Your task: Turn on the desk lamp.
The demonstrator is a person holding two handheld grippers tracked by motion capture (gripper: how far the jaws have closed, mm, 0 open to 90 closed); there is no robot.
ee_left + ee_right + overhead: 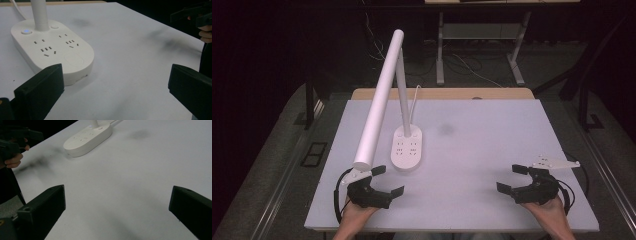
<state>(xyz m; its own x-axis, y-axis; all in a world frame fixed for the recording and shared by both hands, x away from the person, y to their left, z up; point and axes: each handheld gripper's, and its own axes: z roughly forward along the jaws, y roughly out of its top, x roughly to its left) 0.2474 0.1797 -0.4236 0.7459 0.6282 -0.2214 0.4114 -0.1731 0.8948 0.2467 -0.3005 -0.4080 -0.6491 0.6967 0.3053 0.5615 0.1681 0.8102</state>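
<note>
Left gripper (391, 181) and right gripper (512, 178) are being held wide open, empty, near the worktop's (492, 145) front corners. The lamp base (407, 148) is sitting left of centre.

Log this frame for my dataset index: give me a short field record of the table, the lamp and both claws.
surface: white table, a few dark smudges
main object: white desk lamp, long tube head on an upright post
lamp base: oval power-strip base with sockets, a small button lit blue
cable: white cord running from the base toward the far edge
left claw: open, holding nothing, near the lamp base
right claw: open, holding nothing, apart from the lamp
</note>
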